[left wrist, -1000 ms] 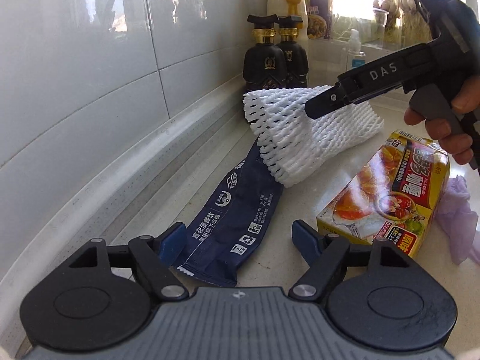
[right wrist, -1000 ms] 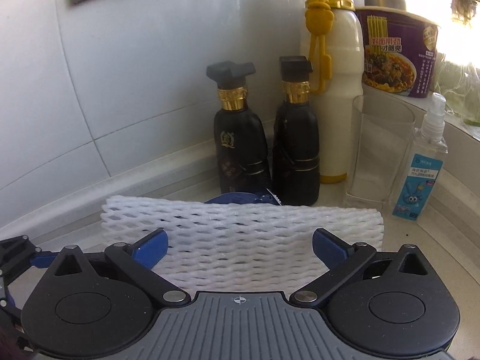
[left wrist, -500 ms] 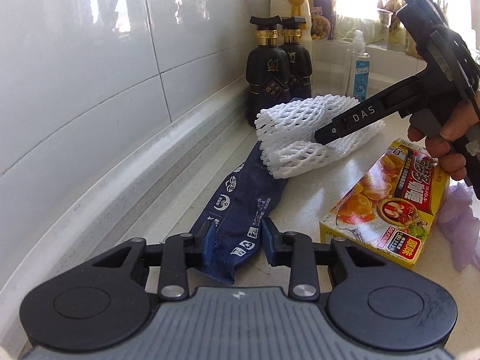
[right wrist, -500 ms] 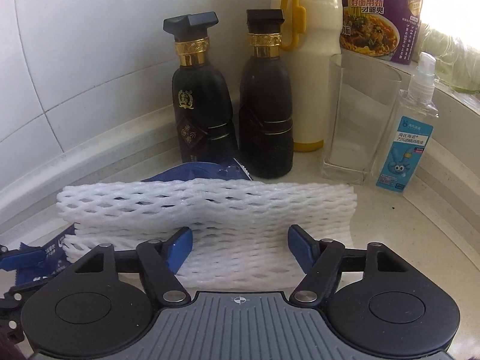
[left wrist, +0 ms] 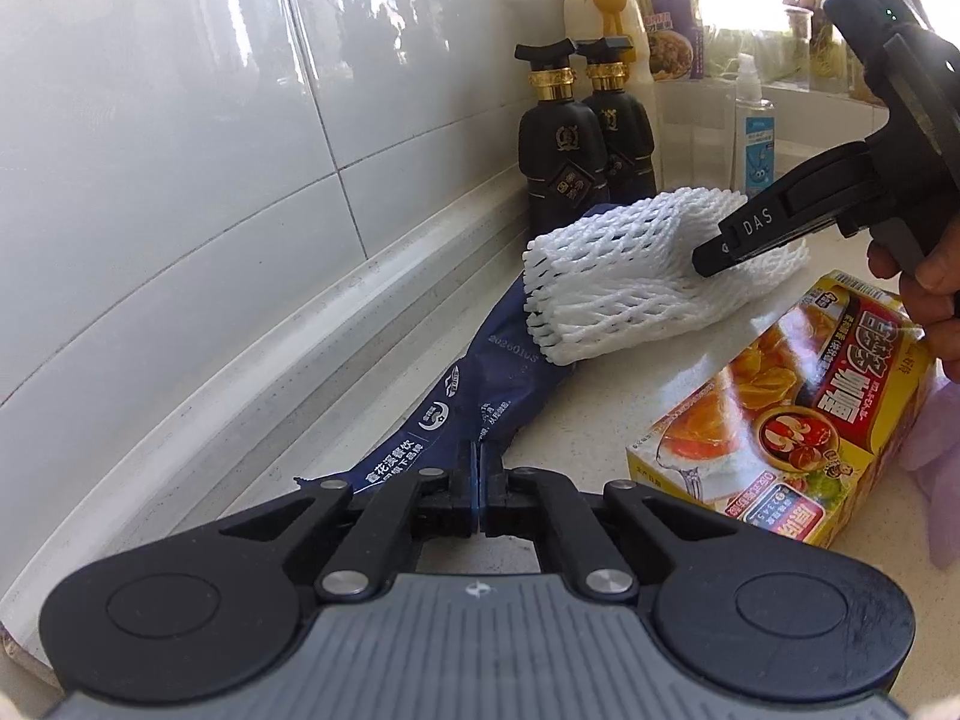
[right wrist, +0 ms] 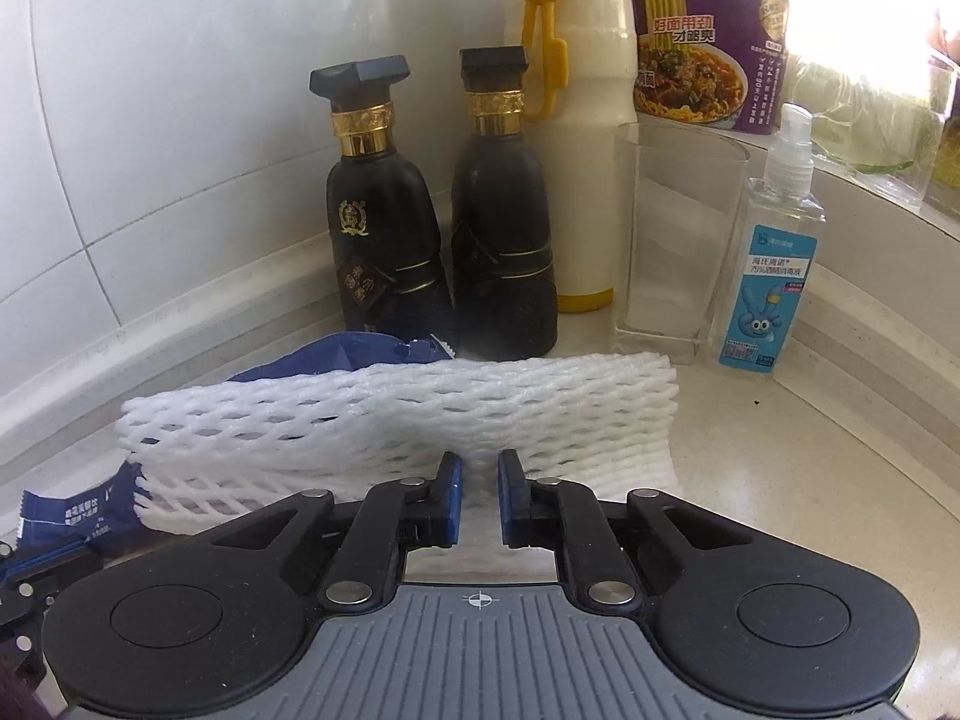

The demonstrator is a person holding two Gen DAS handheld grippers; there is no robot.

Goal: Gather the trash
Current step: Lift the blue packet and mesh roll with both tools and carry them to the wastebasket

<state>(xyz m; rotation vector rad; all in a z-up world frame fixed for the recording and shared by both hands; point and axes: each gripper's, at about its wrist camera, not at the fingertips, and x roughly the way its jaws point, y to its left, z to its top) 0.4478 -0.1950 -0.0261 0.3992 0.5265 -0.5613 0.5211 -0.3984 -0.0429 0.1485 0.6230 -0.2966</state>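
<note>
Claws just closed: left claw (left wrist: 480, 483) pinching blue wrapper (left wrist: 480, 384), right claw (right wrist: 478, 495) squeezing foam net (right wrist: 408, 414).

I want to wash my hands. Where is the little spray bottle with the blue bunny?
In the right wrist view, the spray bottle stands at the right, on the counter beside the empty glass, behind the white foam net.

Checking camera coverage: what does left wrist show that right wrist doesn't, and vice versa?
Left wrist only: the yellow curry box, a lilac cloth beside it, the person's hand on the right gripper, and the left gripper shut on the blue wrapper.

Right wrist only: the pads pinching the net up close.

Both: white foam net, blue wrapper, two black bottles, cream flask, noodle cup, spray bottle.
</note>
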